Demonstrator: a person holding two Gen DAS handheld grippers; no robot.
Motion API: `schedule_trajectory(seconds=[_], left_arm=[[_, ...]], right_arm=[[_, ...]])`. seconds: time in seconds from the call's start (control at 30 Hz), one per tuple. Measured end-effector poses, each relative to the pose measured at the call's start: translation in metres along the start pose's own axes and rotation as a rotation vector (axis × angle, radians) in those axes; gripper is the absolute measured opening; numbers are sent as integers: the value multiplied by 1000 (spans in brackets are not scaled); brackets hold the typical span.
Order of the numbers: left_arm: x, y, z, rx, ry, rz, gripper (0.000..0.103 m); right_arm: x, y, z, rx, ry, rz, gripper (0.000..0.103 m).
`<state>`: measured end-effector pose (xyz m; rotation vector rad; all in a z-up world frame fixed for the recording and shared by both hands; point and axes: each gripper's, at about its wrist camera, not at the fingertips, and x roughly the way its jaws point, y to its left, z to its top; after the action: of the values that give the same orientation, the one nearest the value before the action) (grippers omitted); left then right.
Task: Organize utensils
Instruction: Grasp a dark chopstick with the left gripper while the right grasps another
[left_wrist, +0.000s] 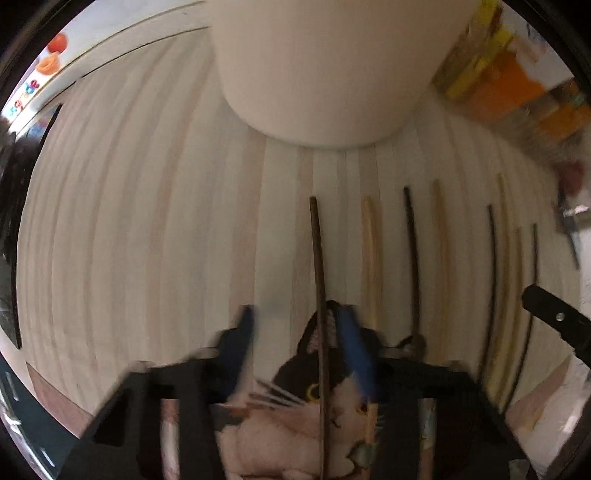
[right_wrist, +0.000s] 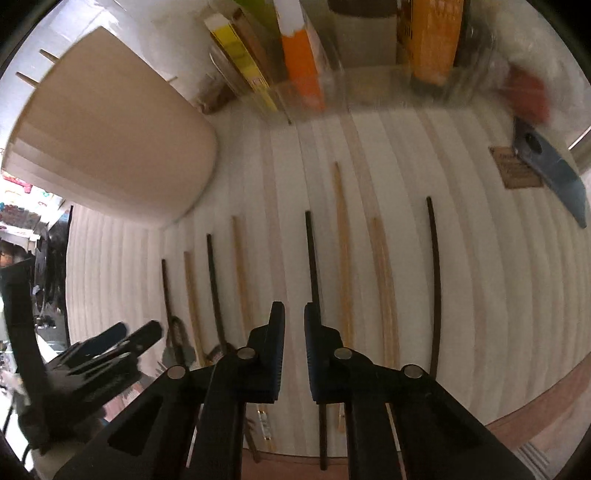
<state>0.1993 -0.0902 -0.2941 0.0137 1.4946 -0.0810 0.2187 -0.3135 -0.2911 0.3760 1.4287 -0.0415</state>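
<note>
Between the left hand-held gripper's (left_wrist: 295, 328) wide-open, empty fingers lies a dark chopstick (left_wrist: 318, 266); closing off-centre could roll it. Right hand-held gripper (right_wrist: 294, 325): slightly parted, empty.

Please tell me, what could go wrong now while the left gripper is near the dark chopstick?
1. The left gripper is open with the dark chopstick beside one finger, so closing may miss it or roll it.
2. The neighbouring light chopstick lies close and could be nudged.
3. The cream holder stands just ahead; a lifted stick might hit its wall.
</note>
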Motion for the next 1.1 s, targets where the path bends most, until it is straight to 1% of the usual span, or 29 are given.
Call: schedule_trajectory(seconds=[0.03,0.07,0.1,0.17,0.27,0.33,0.4,0.47,0.5,0.63,0.7,0.77,0.97,1.1], left_arm=[[-2,-1,0,9,-27,16,21],[-2,-2,1,28,-39,32,8],[0,-2,2,36,-38,33,5],[-1,3,3,30,-41,32,5],[-3,13,2,45,-51,69,5],[-4,21,0,50,-49,80,4],[-4,27,-2,43,-42,79,4],[-4,31,-4,38,-40,74,4],[-4,32,-3,37,-40,72,4],[-7,42,-4,38,-44,69,4],[-9,43,-4,38,-40,67,4],[-6,37,0,39,-35,62,4],[-7,41,6,39,-17,47,4],[-6,41,9,37,-11,44,4]], right_arm=[[5,0,0,-3,16,3,11],[8,1,2,-3,27,-4,11],[14,1,2,-7,40,-17,11],[24,-1,4,-8,61,-33,11],[40,-1,4,-15,99,-64,11],[46,1,4,-43,97,-118,12],[49,3,4,-48,104,-131,11],[50,7,2,-66,104,-167,6],[50,11,0,-83,101,-177,6],[54,29,-12,-122,144,-141,6],[54,34,-19,-160,134,-168,6],[54,37,-21,-168,131,-179,6],[56,45,-23,-188,149,-210,6],[63,68,-22,-191,154,-244,6]])
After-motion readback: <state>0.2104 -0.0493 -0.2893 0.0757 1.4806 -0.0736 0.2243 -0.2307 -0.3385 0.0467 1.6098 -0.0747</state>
